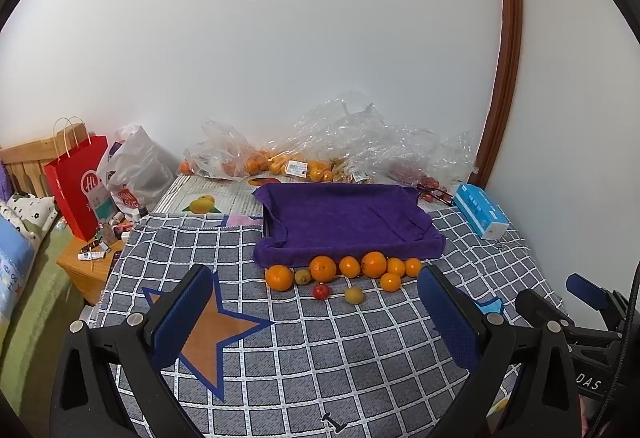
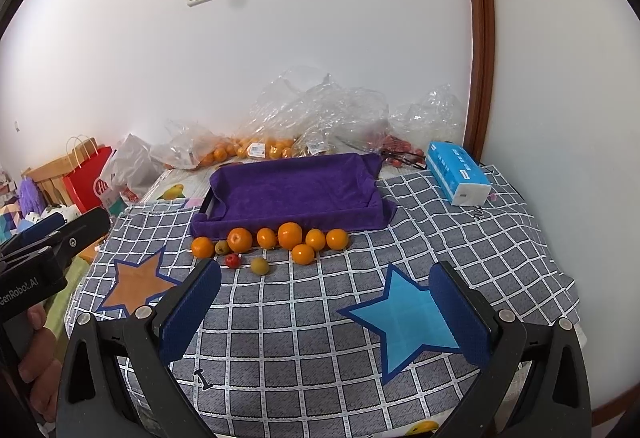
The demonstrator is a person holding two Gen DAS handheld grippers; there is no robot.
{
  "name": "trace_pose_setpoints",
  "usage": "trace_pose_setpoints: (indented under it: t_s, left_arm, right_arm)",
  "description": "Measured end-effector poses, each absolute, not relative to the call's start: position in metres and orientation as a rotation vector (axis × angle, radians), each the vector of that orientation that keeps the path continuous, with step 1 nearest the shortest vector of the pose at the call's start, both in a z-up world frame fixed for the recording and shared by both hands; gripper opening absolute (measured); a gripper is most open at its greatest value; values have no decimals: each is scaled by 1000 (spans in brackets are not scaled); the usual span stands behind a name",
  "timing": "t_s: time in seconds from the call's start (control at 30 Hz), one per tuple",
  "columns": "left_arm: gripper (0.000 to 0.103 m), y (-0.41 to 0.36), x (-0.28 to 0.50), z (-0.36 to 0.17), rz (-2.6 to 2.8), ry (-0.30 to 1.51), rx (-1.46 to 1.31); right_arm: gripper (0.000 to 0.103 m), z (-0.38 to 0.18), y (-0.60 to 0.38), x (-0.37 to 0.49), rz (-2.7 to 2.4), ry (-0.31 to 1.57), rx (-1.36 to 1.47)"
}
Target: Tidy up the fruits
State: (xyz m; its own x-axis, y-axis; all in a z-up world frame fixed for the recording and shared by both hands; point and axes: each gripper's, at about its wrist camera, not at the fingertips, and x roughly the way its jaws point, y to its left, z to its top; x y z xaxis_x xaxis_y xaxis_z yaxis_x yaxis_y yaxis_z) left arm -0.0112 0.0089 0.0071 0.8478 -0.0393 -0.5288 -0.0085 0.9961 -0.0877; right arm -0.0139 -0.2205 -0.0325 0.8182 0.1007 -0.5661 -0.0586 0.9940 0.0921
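Several oranges (image 1: 322,268) (image 2: 290,235) lie in a row on the checked cloth against the near edge of a tray lined with a purple towel (image 1: 344,218) (image 2: 296,190). Two green-brown kiwis (image 1: 354,295) (image 2: 260,265) and a small red fruit (image 1: 321,291) (image 2: 232,260) lie among them. The tray holds nothing. My left gripper (image 1: 316,318) is open and empty, well short of the fruit. My right gripper (image 2: 326,312) is open and empty, also short of the fruit. The right gripper's fingers show at the right edge of the left wrist view (image 1: 588,296).
Clear plastic bags with more oranges (image 1: 280,162) (image 2: 248,150) lie behind the tray by the wall. A blue tissue pack (image 1: 482,212) (image 2: 458,178) sits right of the tray. A red paper bag (image 1: 78,186) and a nightstand stand at the left. Orange (image 1: 208,330) and blue (image 2: 408,318) stars mark the cloth.
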Motion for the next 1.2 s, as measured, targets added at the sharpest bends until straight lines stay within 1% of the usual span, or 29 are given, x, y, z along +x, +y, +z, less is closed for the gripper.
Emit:
trace_pose_setpoints:
  t_s: [0.4,0.7,0.87,1.07,1.2]
  left_arm:
    - [103,6,3,7,-53,549,-76]
    - [102,21,44,-11,-43,598,-81]
    - [100,32,72,-29,-10,634,-64]
    - [99,47,102,-63,7,688,-69]
    - [98,56,120,-86,31,731,-41]
  right_arm:
    - [103,-40,-223,0,116,632,75]
    - [103,-63,-230,39,119,692,90]
    - [103,-84,-240,61,83,728,84]
    - [103,-118,-253,88,39,732,94]
    - [101,-138,-260,105,76,739,125]
